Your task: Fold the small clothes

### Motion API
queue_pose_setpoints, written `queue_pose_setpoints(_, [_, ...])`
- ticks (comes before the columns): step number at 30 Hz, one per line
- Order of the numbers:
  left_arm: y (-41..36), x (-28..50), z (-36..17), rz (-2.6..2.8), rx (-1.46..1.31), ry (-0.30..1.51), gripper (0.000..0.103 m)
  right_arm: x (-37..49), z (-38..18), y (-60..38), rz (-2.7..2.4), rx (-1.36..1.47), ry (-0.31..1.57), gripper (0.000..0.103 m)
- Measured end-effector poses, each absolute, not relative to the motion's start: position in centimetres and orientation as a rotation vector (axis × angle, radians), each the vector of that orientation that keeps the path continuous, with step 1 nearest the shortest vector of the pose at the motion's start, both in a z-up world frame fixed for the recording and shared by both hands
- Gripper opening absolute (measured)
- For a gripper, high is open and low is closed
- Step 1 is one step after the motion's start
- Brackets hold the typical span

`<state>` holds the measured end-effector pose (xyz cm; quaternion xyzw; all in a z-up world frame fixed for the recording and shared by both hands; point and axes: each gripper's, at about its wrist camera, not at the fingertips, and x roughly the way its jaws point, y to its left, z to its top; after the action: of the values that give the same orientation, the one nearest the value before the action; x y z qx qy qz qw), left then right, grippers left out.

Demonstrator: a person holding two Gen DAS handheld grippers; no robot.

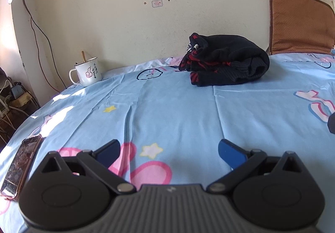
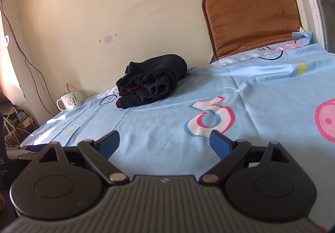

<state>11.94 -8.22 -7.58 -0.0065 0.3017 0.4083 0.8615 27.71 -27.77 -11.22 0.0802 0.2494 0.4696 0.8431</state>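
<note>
A black garment with red stripes (image 1: 225, 61) lies bunched in a heap at the far side of the light blue printed sheet (image 1: 178, 107), near the wall. It also shows in the right wrist view (image 2: 152, 84). My left gripper (image 1: 169, 150) is open and empty, low over the near part of the sheet, well short of the garment. My right gripper (image 2: 164, 140) is open and empty, also over the near sheet, with the garment far ahead to the left.
A white enamel mug (image 1: 86, 73) with a stick in it stands at the far left edge, also in the right wrist view (image 2: 68, 102). A phone (image 1: 21, 167) lies at the near left edge. A brown cushion (image 1: 301, 23) leans on the wall at right. Cables hang on the left.
</note>
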Motion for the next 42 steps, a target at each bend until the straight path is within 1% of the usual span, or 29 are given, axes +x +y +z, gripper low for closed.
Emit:
queue_pose_setpoints(17, [-8.24,12.6,-7.91,0.825,-0.002,0.673,0.103,27.88,-11.2,-27.99,0.992,0.17,0.52,0.095])
queue_pose_setpoints(42, [-8.15,12.58,-7.9,0.822,-0.01,0.677,0.103,27.78,-11.25,-27.9,0.995,0.167,0.521,0.095])
